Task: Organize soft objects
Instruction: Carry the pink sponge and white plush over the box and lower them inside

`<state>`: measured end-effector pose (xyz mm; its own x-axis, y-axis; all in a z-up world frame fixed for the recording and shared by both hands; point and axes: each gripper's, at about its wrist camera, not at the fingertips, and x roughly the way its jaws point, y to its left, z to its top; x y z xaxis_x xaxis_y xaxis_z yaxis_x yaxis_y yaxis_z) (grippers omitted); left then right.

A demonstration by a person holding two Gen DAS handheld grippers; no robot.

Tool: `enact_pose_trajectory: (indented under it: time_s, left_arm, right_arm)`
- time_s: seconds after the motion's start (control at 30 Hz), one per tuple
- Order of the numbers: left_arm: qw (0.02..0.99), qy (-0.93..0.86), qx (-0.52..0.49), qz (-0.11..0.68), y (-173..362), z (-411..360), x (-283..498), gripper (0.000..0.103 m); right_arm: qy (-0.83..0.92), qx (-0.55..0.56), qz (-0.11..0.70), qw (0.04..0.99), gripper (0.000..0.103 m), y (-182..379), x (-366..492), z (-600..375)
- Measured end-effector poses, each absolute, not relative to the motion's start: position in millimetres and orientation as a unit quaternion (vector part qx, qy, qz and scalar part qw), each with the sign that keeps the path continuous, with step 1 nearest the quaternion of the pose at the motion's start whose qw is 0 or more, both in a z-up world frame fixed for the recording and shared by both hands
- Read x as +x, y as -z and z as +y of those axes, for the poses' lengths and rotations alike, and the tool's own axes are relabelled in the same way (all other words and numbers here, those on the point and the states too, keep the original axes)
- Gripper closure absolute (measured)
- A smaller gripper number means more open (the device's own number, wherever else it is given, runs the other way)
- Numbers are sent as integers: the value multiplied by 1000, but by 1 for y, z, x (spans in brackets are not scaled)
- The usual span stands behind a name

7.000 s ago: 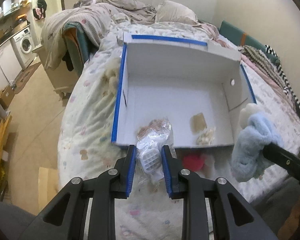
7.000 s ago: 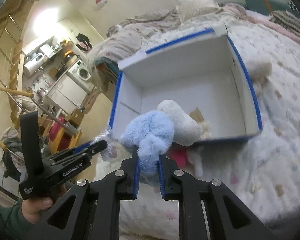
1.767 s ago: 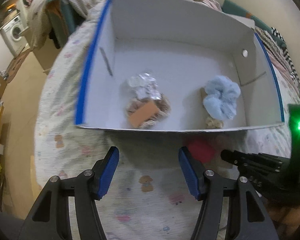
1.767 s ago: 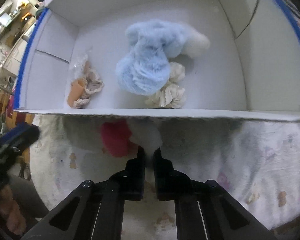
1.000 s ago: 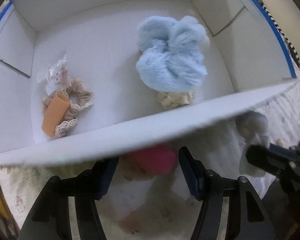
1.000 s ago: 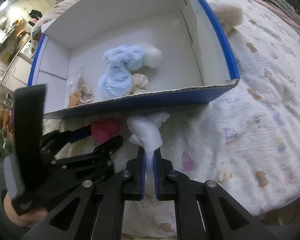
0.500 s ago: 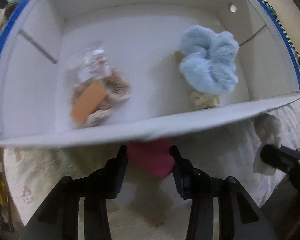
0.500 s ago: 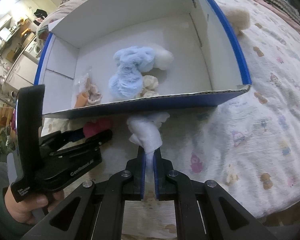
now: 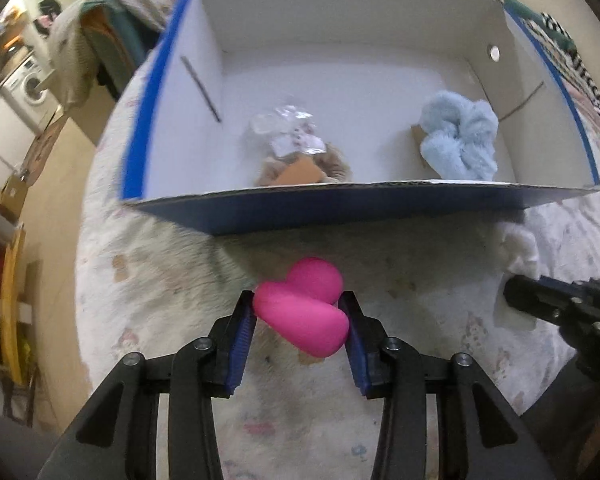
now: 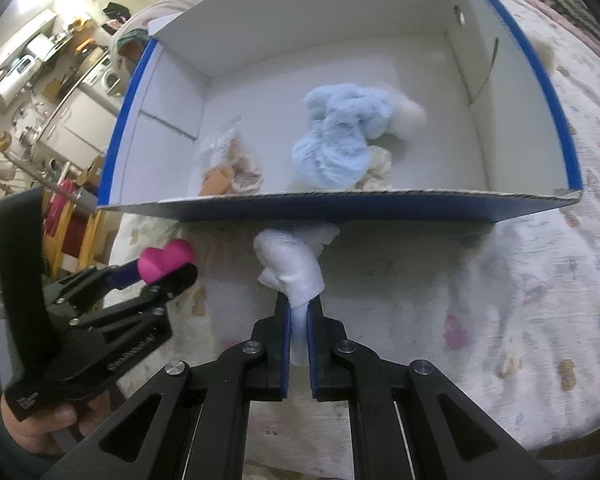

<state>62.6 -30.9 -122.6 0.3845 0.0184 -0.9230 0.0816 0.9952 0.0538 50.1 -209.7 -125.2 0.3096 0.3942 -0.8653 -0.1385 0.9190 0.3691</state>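
Lifted clear of the bedspread now, the pink heart-shaped sponge (image 9: 302,314) sits clamped in the half-closed left gripper (image 9: 299,334) before the white box (image 9: 364,192) (right gripper (image 10: 299,330) pinching the white cloth (image 10: 290,266) tight), so carry both well over that front wall before letting go.

The bed (image 10: 520,300) has a pale quilt with little cartoon prints. A white box with blue edges (image 10: 340,210) sits right on it, and a cream fluffy thing (image 10: 544,54) lies just beside the box's right wall.
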Motion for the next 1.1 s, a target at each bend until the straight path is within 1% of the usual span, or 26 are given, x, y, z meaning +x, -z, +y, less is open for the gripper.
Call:
enact_pose_trajectory:
  time_s: [0.1, 0.23, 0.27, 0.3, 0.4, 0.53, 0.73, 0.87, 1.1]
  left_arm:
    - [836, 8, 34, 547, 113, -21, 45, 65]
    - [835, -4, 4, 550, 97, -4, 44, 65]
    - [831, -9, -13, 556, 93, -15, 42, 65]
    - [830, -15, -27, 557, 89, -9, 39, 65]
    - [839, -30, -22, 544, 78, -20, 43, 65]
    - [852, -29, -28, 522, 64, -16, 41, 65]
    - [884, -18, -21, 467, 16, -19, 42, 65]
    - [897, -16, -10, 441, -4, -19, 55, 65]
    - [902, -16, -11, 431, -17, -16, 85, 65]
  right_arm:
    - [-180, 109, 558, 803, 94, 120, 46, -206]
    - [-195, 106, 551, 804, 94, 114, 39, -202]
    - [-200, 110, 550, 803, 94, 112, 37, -201]
    - [-208, 119, 550, 800, 94, 111, 35, -202]
    - [-217, 131, 537, 805, 94, 102, 28, -202]
    - [-227, 141, 497, 826, 94, 79, 20, -209]
    - [-239, 173, 420, 858, 94, 46, 17, -223]
    - [-238, 186, 385, 872, 94, 30, 20, -229]
    - [-247, 203, 334, 887, 94, 4, 32, -234]
